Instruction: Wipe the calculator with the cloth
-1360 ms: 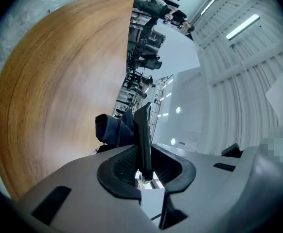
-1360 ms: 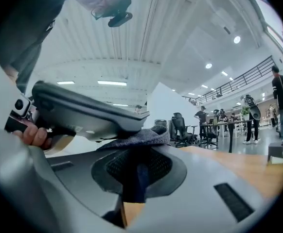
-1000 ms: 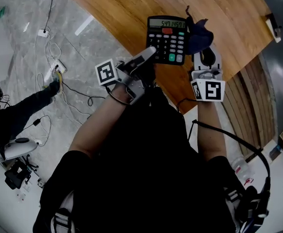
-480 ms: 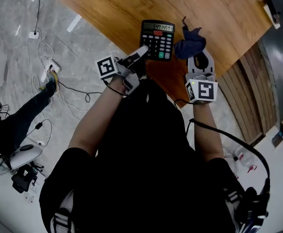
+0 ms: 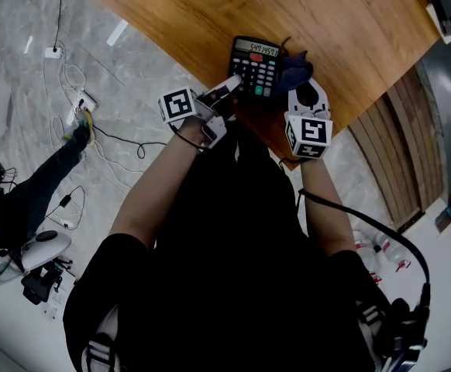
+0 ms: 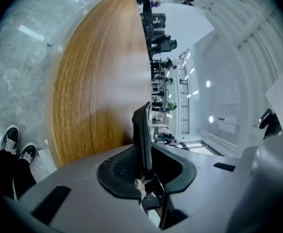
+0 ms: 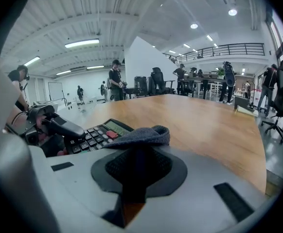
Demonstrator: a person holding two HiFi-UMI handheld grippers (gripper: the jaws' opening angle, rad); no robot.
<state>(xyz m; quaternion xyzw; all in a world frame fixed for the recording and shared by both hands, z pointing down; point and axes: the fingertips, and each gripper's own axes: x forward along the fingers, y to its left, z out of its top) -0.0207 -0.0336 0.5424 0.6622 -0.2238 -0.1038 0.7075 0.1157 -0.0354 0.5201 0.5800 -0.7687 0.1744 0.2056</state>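
We hold the black calculator [image 5: 256, 66] at the wooden table's [image 5: 349, 29] near edge, its lower left corner pinched in our left gripper [image 5: 235, 81] (the display digits are too small to read). Just beside its right side, our right gripper [image 5: 303, 85] is clamped on the dark blue cloth [image 5: 294, 70].

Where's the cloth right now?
In the head view, the cloth is pinched in the right gripper, right of centre. It sits just right of the calculator, by the near edge of the wooden table.
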